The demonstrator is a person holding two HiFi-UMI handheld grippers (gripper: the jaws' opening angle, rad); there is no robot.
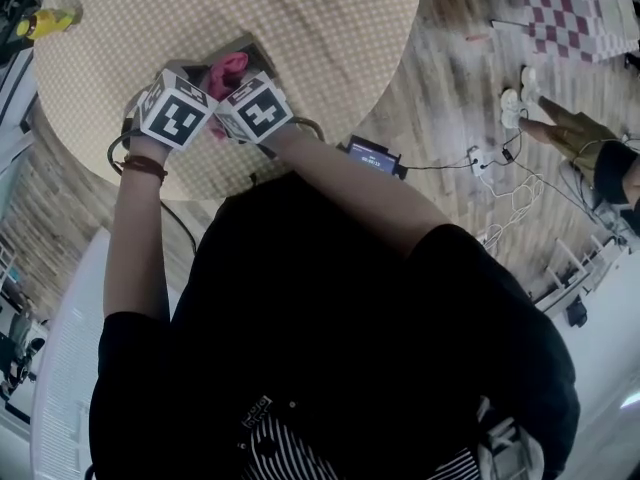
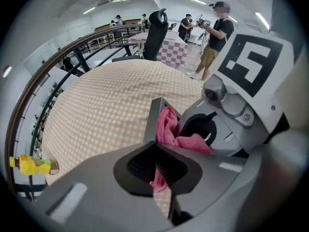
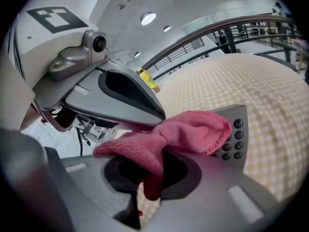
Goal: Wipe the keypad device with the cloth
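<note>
The pink cloth (image 1: 229,66) lies bunched over the grey keypad device (image 1: 254,52) on the round checked table (image 1: 300,28). In the right gripper view the cloth (image 3: 188,129) covers most of the device (image 3: 236,124), leaving a column of dark buttons showing. My right gripper (image 3: 149,173) is shut on a hanging fold of the cloth. My left gripper (image 2: 157,163) is also shut on the cloth (image 2: 169,129), with the device's edge (image 2: 153,117) just beyond. Both marker cubes (image 1: 176,109) (image 1: 256,107) sit side by side near the table's front edge.
A yellow bottle (image 1: 42,21) stands at the table's far left rim. A small screen unit (image 1: 371,155) with cables lies on the wooden floor at the right. Another person's hand (image 1: 565,128) shows at the far right. A chair (image 2: 157,30) and a checked table (image 1: 570,13) stand beyond.
</note>
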